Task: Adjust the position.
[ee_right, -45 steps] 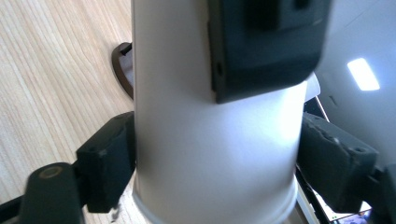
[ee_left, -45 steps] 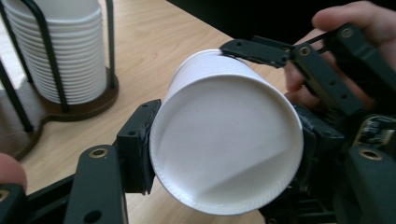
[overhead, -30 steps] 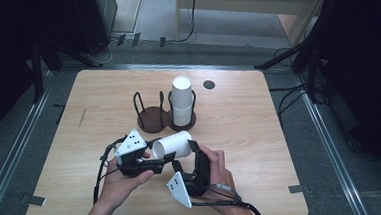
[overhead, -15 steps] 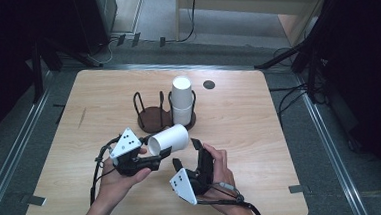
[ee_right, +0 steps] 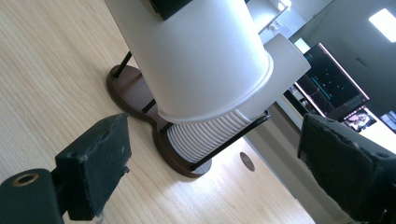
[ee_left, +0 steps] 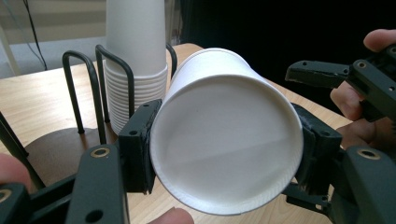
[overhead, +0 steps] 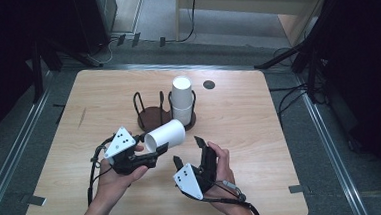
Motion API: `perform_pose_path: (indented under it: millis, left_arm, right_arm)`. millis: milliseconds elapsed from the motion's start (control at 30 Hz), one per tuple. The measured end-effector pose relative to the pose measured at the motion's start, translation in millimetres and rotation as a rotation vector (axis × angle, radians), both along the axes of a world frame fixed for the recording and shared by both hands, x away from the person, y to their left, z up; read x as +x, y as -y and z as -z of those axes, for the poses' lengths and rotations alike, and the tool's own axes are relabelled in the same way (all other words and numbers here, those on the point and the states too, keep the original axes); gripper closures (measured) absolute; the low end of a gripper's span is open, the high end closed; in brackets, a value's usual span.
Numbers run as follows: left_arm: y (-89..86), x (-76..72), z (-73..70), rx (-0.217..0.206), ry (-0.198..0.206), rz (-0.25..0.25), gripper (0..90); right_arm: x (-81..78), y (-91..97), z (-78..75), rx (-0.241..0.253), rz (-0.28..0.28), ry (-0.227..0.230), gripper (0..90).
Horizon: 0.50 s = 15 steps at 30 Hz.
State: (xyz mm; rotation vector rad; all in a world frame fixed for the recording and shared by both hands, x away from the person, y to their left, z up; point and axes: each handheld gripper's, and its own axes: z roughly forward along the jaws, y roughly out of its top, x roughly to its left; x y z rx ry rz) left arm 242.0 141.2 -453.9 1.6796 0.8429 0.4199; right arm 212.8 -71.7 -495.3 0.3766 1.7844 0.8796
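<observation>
The left gripper (overhead: 148,152) squeezes one paper cup (overhead: 165,135), pulled off the cup stack (overhead: 182,102). The right gripper (overhead: 188,151) waits wide open beside it; it hasn't gone anywhere yet.

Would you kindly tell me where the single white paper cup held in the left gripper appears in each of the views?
High view: paper cup, centre, lying sideways in the left gripper.
Left gripper view: paper cup, centre, between the jaws.
Right gripper view: paper cup, top centre.
Shared landmark: cup stack.

no readable text, labels, brands or numbers, distant monitor (ee_right: 337,79) display too blurred to read
</observation>
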Motion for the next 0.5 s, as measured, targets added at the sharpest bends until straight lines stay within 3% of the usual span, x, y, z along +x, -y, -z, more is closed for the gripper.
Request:
perform_pose_path:
  millis: [200, 500]
  left_arm:
    - [0.4, -1.0, 0.7, -0.037, 0.012, 0.000, 36.2]
    - [-0.3, -1.2, 1.7, -0.063, 0.039, -0.018, 36.2]
  right_arm:
    - [1.6, 1.8, -2.3, 0.033, 0.005, -0.029, 9.0]
    - [5.1, 7.5, -8.8, 0.134, 0.031, -0.082, 9.3]
